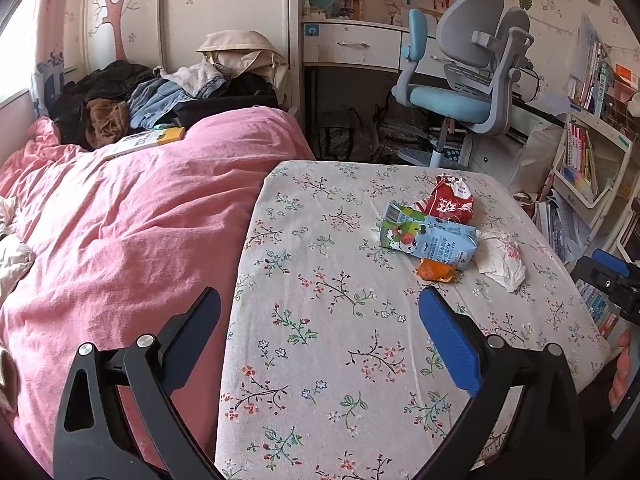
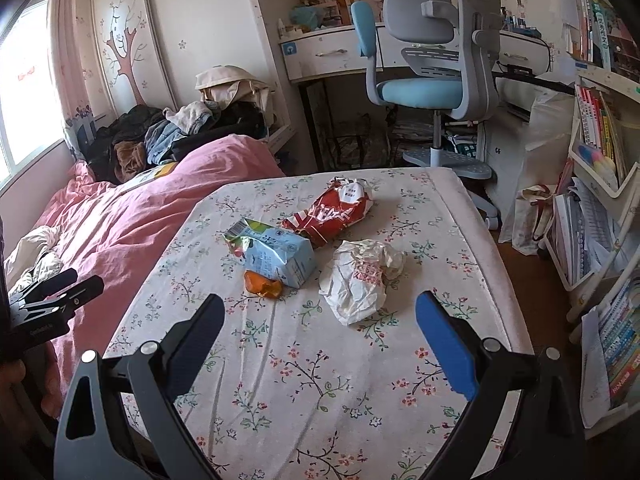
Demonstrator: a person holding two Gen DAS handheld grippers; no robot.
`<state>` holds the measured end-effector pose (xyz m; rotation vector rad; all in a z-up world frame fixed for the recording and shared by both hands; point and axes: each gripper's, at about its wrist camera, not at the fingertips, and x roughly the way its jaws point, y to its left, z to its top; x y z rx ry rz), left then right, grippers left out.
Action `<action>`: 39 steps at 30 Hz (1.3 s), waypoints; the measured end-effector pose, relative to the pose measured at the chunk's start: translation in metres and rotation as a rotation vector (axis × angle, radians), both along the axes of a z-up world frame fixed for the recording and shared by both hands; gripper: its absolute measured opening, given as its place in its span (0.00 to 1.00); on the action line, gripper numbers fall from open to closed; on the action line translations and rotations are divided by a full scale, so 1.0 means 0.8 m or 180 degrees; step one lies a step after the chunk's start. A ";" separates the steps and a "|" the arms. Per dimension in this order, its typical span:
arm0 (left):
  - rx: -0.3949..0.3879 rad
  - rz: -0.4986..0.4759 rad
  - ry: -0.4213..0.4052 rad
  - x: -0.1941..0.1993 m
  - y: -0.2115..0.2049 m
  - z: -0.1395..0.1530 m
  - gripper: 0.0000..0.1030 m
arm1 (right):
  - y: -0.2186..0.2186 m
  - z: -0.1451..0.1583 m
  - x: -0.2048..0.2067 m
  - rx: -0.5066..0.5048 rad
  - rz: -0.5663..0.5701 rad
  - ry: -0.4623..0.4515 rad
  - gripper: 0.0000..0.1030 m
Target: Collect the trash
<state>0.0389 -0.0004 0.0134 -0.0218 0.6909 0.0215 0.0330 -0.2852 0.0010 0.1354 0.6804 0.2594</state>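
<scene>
Four pieces of trash lie grouped on the flower-patterned sheet (image 2: pixel 312 376) of the bed, toward its far end. The blue and green drink carton (image 2: pixel 276 254) lies on its side at the centre of the group. A red snack bag (image 2: pixel 332 212) lies just behind the carton, with one end touching it. A small orange wrapper (image 2: pixel 262 284) rests against the carton's near edge. A crumpled white paper wrapper (image 2: pixel 360 276) with red print lies just beside the carton, on the side nearer the bookshelf.

The right tool (image 2: pixel 318 312) hovers above the sheet on the near side of the group. Its jaws are spread wide and hold nothing. The white wrapper lies just ahead of the gap between the two fingers.

The left tool (image 1: pixel 320 306) is likewise spread wide and holds nothing. It is above the sheet, with its left finger over the pink duvet (image 1: pixel 120 208). In the left wrist view the same group sits ahead and to the right: carton (image 1: pixel 432 238), red bag (image 1: pixel 450 200), orange wrapper (image 1: pixel 436 270), white wrapper (image 1: pixel 502 258).

The pink duvet covers the left part of the bed. A pile of clothes (image 2: pixel 168 140) lies at its far end. Beyond the bed stand a blue and grey desk chair (image 2: pixel 428 60) and a white desk (image 2: pixel 332 54). A bookshelf (image 2: pixel 600 128) stands on the right.
</scene>
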 end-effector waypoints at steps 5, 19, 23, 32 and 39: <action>-0.0004 0.0005 0.0001 0.000 0.000 0.000 0.93 | -0.002 -0.001 0.001 -0.0014 -0.0005 0.0005 0.90; -0.0003 0.0000 0.0001 0.000 0.001 0.000 0.93 | 0.000 -0.002 -0.001 -0.0079 0.0013 0.0005 0.90; 0.0000 -0.0002 0.0007 0.000 0.000 0.000 0.93 | 0.000 -0.002 -0.001 -0.0084 0.0013 0.0008 0.90; 0.0000 -0.0008 0.0017 -0.001 -0.002 -0.002 0.93 | -0.001 -0.003 -0.001 -0.0108 0.0026 0.0016 0.90; -0.0135 -0.0033 0.0111 0.000 0.001 -0.009 0.93 | 0.003 -0.005 0.000 -0.0154 0.0045 0.0037 0.90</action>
